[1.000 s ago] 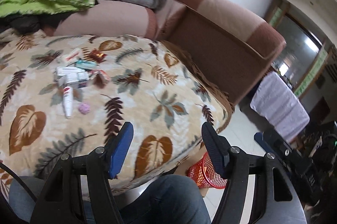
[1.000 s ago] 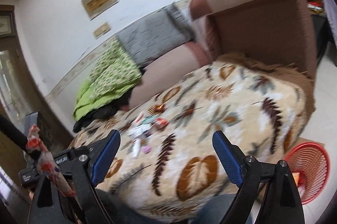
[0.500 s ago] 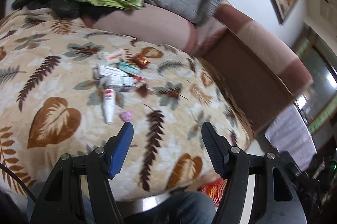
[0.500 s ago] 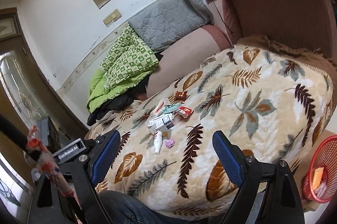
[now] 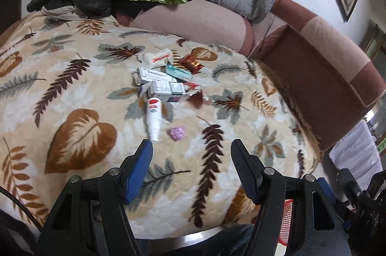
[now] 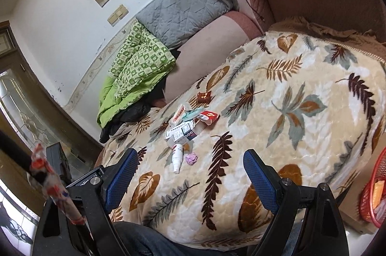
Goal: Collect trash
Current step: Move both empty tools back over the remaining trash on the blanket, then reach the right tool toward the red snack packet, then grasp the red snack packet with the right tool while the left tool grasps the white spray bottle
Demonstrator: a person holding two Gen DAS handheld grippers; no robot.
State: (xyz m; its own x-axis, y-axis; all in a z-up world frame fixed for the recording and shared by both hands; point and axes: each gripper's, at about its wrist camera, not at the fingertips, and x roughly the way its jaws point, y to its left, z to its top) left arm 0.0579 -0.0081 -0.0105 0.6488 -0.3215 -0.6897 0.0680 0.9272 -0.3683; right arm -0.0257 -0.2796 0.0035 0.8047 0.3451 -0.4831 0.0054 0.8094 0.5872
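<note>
Most of the job is left, I judge: across my leaf-print blanket (image 5: 79, 97) the litter sits clustered mid-bed, from medicine boxes (image 5: 164, 87) and a white spray bottle (image 5: 154, 119) down to a red candy wrapper (image 5: 192, 63) and a purple paper wad (image 5: 178, 133). Only a little lies in the red mesh basket (image 6: 375, 191) on the floor. My left gripper (image 5: 191, 163) and right gripper (image 6: 190, 177) hover near the blanket's edge, jaws spread, holding nothing.
</note>
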